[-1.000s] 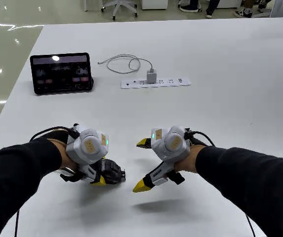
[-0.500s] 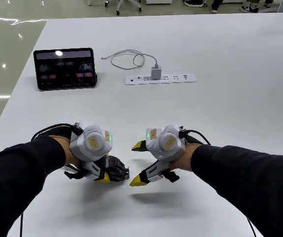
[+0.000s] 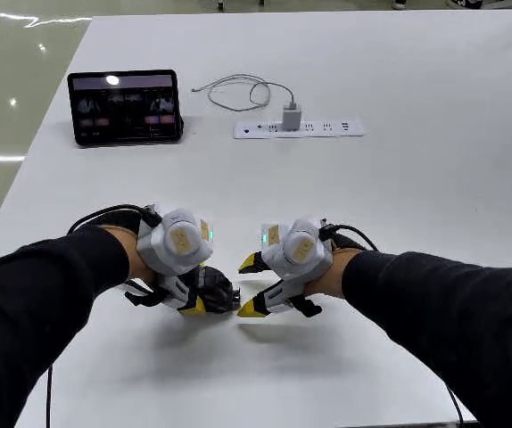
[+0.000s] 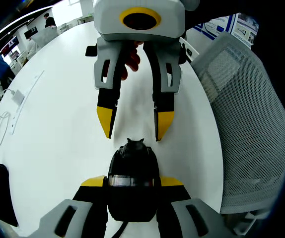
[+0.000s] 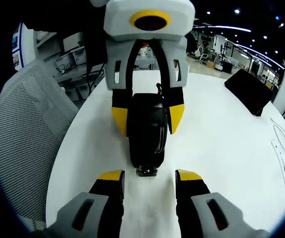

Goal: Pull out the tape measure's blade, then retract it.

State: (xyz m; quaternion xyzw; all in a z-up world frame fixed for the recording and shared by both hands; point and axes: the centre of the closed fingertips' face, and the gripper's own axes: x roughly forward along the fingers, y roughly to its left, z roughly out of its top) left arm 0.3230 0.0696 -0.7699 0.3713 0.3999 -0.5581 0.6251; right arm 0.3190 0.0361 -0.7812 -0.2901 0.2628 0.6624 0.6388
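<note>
Left gripper (image 4: 132, 181): pinched on black tape (image 5: 147, 131) by its two sides, at near part of white table (image 3: 399, 178), left of centre. Blade hook (image 5: 147, 171) at case mouth, pointing right. Right gripper (image 5: 148, 174): spread, yellow tips either side of hook, just beside it; touching or not, cannot tell. Grippers tip to tip, facing each other. Far left: tablet (image 3: 126, 107), propped up, screen lit. Far centre: power strip (image 3: 327, 128), white charger (image 3: 291, 116) plugged in, cable (image 3: 238, 89) looped behind.

Bright overhead light, soft shadows, fisheye-warped edges
</note>
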